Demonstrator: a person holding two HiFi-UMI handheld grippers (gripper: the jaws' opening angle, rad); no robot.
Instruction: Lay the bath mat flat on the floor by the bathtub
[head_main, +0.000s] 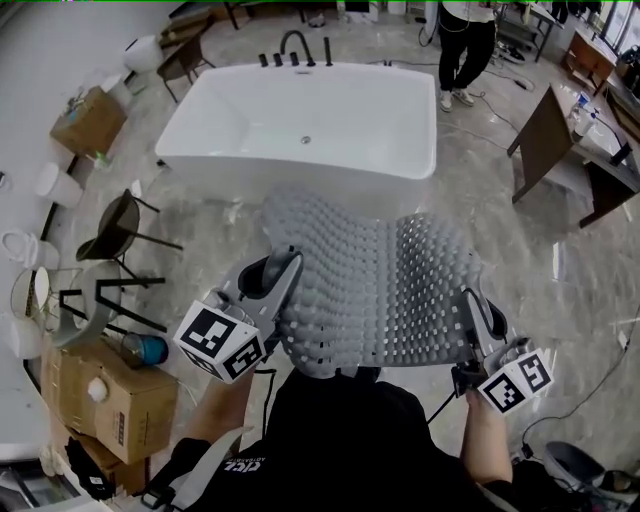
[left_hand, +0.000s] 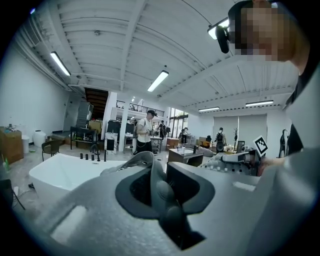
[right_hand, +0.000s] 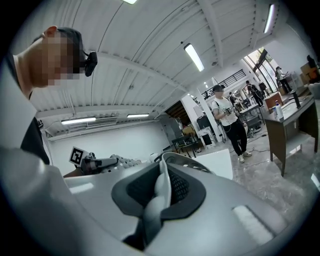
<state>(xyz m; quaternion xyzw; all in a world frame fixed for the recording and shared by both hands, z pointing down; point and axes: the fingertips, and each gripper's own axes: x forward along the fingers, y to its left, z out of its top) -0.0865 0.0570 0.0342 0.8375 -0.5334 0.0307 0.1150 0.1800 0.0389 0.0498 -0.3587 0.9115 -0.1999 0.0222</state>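
Since the left tongs (head_main: 285, 262) are clamped on one near corner of the bath mat (head_main: 380, 290) and the right tongs (head_main: 470, 300) are pinching the other, the mat's held up and spread out on the near side of the bathtub (head_main: 300, 120). So I'd say it's lined up, but lowering and flattening it on the floor (head_main: 520, 250) isn't done yet. Writing-wise, the cardboard box (head_main: 105, 395) near-left of the bathtub has a printed label, and the black shirt (head_main: 340, 440) has white print. Both are too small to read.

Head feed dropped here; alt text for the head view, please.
A grey bath mat is held up by its near corners, clamped in the left tongs and right tongs, in front of a white bathtub. It is rumpled, not yet laid flat.
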